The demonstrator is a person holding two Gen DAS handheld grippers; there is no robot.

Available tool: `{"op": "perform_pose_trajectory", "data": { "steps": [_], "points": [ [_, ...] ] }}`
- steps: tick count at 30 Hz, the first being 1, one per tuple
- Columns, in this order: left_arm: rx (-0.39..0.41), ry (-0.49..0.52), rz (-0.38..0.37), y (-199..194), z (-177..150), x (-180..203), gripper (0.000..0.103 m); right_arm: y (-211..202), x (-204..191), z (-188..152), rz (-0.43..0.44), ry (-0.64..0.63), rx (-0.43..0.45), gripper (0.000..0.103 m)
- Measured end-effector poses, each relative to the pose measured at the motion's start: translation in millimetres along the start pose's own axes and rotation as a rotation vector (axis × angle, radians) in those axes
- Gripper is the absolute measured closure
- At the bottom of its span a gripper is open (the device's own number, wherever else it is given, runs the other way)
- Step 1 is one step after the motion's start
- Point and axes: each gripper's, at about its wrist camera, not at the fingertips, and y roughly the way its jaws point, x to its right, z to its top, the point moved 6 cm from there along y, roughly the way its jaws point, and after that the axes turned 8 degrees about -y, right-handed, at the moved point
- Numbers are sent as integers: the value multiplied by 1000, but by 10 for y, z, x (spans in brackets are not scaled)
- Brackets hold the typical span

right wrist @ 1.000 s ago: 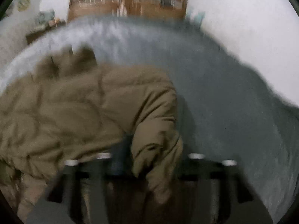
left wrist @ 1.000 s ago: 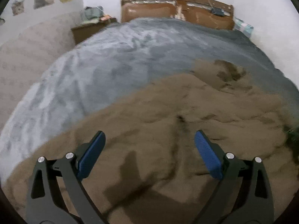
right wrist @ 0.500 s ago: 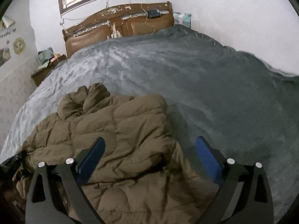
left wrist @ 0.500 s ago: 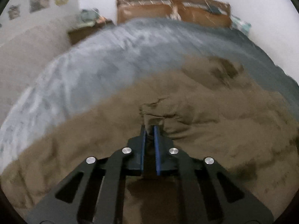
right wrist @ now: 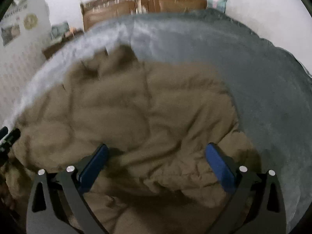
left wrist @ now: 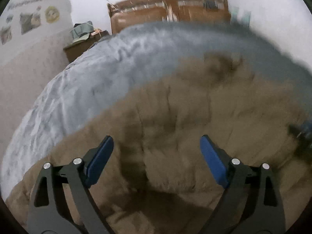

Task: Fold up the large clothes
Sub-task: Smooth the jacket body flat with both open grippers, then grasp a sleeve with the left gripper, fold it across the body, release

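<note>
- The brown puffer jacket lies on the grey blanket of the bed, taking up the near part of it. Its quilted body is bunched rather than flat, with the collar or hood end at the far side toward the wooden headboard.
- The left gripper hangs just above the jacket's left part with its blue pads spread wide and nothing between them. It is probably free so that it can take a fresh hold.
- The right gripper is likewise spread and empty, over the jacket's near right part, where a thick fold or sleeve is heaped up. Whether its pads touch the cloth is hard to tell through the blur.
- By my reading, the jacket is between folds: one part is already turned over the body, and neither gripper holds anything.
- Edges: the jacket's right edge curves clear against the blanket and offers an easy place to pinch. Its left edge runs slanting across the bed in the left view.
- Open room: broad bare blanket lies to the right and far side, enough to turn or flatten the jacket.
- A nightstand stands far left beside the bed, well apart from the work.
- The puffy filling will likely spring back, so folds may need pressing down.
</note>
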Motion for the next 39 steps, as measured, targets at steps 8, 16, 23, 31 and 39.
{"op": "perform_pose_trajectory", "data": {
  "steps": [8,16,23,31,39],
  "points": [
    [11,-8,55,150,-201,-38,3,117,-68,-169,0,-28,25,2],
    [57,56,64,-77,-312,-93,3,11,-44,-237,9,-21,77,2],
    [78,13,-13,-710,-261,-243,3,-838,-190,-149,34,-46,155,2],
    [128,-139,42,-1518,-648,-964,3,-1791,-489,-598,85,-88,242,2],
    [68,-104,201,-1959,-1086,-1961,3,-2279,-676,-1045,92,-161,266,2]
  ]
}}
